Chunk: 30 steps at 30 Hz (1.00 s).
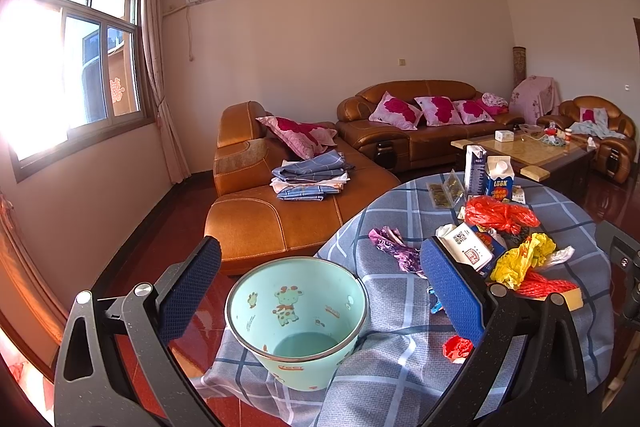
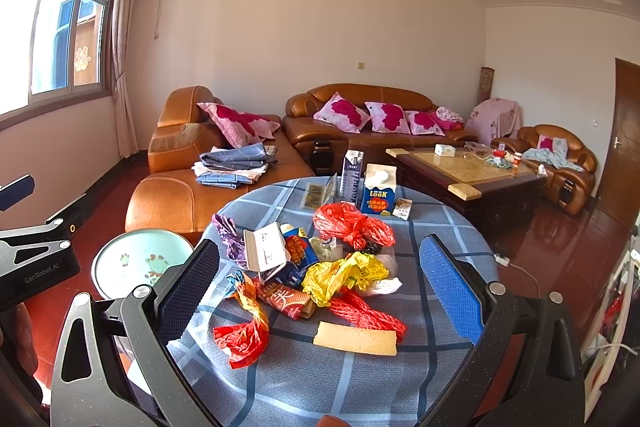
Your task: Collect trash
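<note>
Left wrist view: the left gripper (image 1: pixel 320 291) is spread wide with nothing between its fingers, and the mint bin (image 1: pixel 296 319) sits in the gap between them, at the near-left edge of the round table (image 1: pixel 400 367). The bin looks empty. The trash lies to its right on the checked cloth: a purple wrapper (image 1: pixel 394 247), a white box (image 1: pixel 466 247), a red bag (image 1: pixel 500 213), a yellow bag (image 1: pixel 522 259), red netting (image 1: pixel 546 285) and a small red scrap (image 1: pixel 458 347). Two cartons (image 1: pixel 486 175) stand at the far edge.

Right wrist view: the right gripper (image 2: pixel 320 291) is also wide apart and empty, hovering over the near side of the pile. Between its fingers lie one sponge (image 2: pixel 355 338), one orange-red wrapper (image 2: pixel 244 323), one red snack pack (image 2: pixel 286 301), the yellow bag (image 2: pixel 344 277) and the netting (image 2: pixel 366 311). Farther off are the red bag (image 2: pixel 352 225), the white box (image 2: pixel 266 247) and the purple wrapper (image 2: pixel 228 231). The bin (image 2: pixel 140 261) shows at left, beyond the table edge from this angle, with the left gripper's body beside it.

Judging by the empty bin and untouched heap, collecting has barely begun. The next move probably calls for the right gripper to drop onto one near piece, pinch it shut, and carry it left to the bin; thin film may slip or drag its neighbours.
</note>
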Each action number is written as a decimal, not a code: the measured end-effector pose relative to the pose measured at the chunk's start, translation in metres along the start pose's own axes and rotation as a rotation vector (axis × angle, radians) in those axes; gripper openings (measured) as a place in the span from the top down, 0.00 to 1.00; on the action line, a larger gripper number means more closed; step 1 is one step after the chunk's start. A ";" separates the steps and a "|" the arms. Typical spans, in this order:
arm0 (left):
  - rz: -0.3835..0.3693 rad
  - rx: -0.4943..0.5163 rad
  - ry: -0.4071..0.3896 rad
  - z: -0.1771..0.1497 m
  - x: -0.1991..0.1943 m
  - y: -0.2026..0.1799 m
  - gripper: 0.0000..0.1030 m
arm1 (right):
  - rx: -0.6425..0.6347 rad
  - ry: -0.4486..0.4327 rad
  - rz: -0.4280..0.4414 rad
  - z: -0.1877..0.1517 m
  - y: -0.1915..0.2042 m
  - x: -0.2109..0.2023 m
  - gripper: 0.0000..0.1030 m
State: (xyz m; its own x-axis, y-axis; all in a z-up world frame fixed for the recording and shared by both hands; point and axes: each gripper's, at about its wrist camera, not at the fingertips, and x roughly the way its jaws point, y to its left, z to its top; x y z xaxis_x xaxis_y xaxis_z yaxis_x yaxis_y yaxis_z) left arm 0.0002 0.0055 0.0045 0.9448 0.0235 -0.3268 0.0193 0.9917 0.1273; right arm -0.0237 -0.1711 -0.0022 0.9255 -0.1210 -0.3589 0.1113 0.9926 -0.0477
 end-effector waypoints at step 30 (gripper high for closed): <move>-0.016 0.001 0.050 -0.023 0.030 -0.012 0.05 | 0.034 0.002 -0.127 -0.035 -0.039 0.034 0.05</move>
State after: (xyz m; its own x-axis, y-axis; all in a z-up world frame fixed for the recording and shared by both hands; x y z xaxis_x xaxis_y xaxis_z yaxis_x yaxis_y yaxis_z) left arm 0.0211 -0.0032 -0.0284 0.9270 0.0144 -0.3748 0.0343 0.9918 0.1229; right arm -0.0089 -0.2143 -0.0454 0.9025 -0.2458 -0.3537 0.2397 0.9689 -0.0616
